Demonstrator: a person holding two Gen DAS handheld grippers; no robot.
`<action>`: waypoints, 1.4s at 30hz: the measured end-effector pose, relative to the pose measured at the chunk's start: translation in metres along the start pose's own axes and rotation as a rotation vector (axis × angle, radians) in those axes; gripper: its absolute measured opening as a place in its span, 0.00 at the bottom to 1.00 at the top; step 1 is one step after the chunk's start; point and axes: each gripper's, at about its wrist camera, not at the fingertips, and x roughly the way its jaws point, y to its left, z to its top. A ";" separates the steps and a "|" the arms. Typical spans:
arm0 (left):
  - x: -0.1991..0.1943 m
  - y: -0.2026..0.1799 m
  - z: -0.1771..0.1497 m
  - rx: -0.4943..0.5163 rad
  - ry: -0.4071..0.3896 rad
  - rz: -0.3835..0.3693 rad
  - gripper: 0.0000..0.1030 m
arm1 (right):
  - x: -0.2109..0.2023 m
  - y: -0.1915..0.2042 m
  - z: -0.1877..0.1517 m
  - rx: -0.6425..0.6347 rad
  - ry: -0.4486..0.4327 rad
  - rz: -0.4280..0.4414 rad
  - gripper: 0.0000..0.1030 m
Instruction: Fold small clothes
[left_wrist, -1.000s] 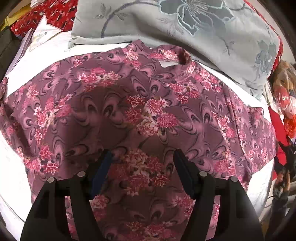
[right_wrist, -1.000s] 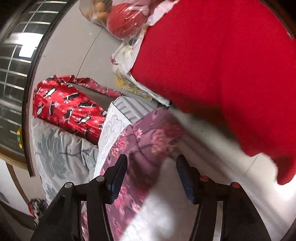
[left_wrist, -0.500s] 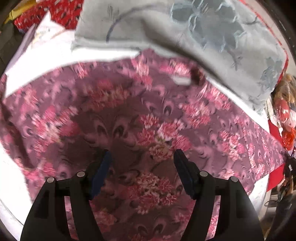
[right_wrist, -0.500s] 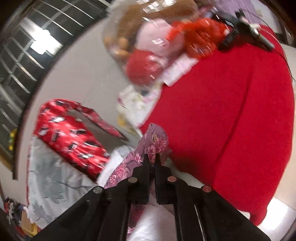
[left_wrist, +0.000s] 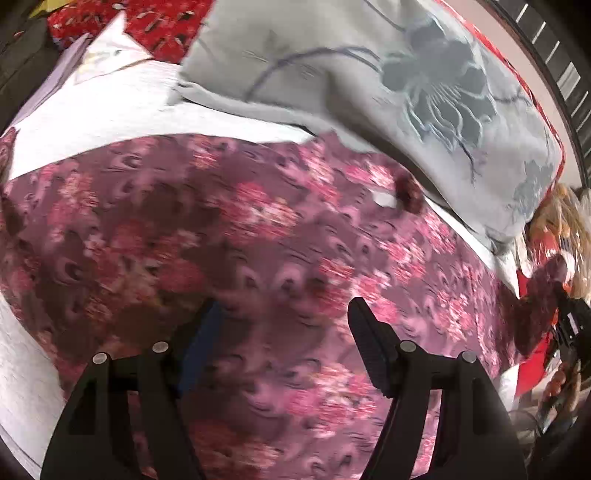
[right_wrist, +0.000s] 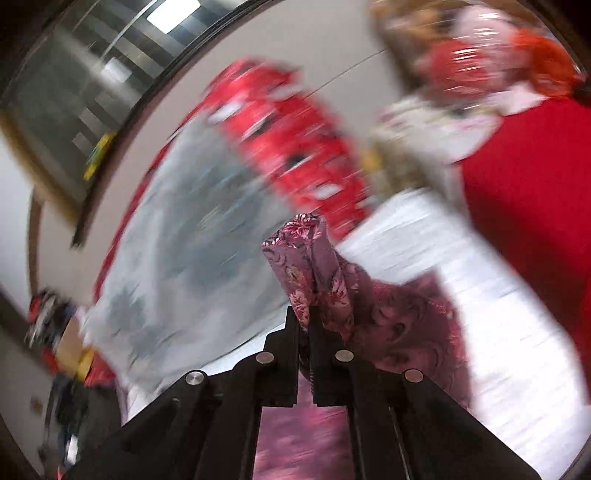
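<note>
Floral shirt (left_wrist: 258, 236): spread on white bedsheet (left_wrist: 110, 107), collar toward grey pillow (left_wrist: 388, 74). Left gripper (left_wrist: 284, 314): fingers spread, above shirt. Right gripper (right_wrist: 303, 314): fingers pinching a raised fold of shirt edge.

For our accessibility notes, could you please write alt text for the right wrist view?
The right gripper is shut on a bunched edge of the purple floral shirt, lifting it above the white bedsheet. Behind it, blurred, lie a grey floral pillow and a red blanket.
</note>
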 end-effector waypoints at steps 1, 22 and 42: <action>0.000 0.004 -0.002 -0.002 -0.007 0.003 0.68 | 0.009 0.017 -0.010 -0.019 0.025 0.022 0.04; -0.027 0.090 0.020 -0.136 -0.022 -0.132 0.69 | 0.142 0.233 -0.244 -0.267 0.517 0.249 0.12; -0.009 0.018 0.016 -0.087 -0.077 -0.180 0.11 | 0.024 0.019 -0.114 0.004 0.212 -0.152 0.47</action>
